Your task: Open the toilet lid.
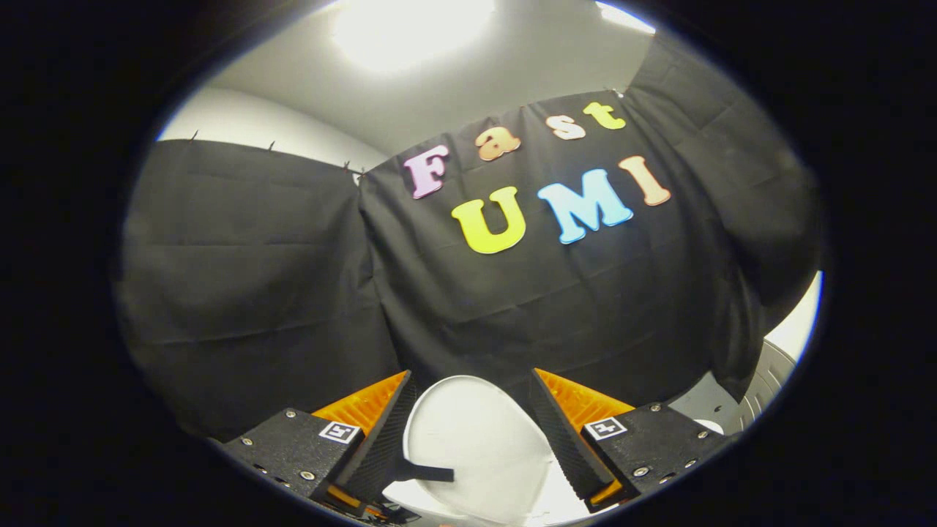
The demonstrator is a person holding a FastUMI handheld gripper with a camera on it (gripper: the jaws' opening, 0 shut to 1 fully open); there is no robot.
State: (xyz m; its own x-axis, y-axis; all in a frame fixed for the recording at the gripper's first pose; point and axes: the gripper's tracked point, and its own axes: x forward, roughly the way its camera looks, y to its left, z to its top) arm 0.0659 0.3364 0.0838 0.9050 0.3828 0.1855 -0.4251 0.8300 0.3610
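The one camera rides on the gripper (468, 421) and looks forward along its two fingers, tilted upward so the booth's black cloth wall (293, 278) and the pale ceiling (454, 80) with its lamp take most of the picture. It sits very close to the white toilet lid (476, 446), which stands between the spread fingers, neither finger clearly pressing on it.
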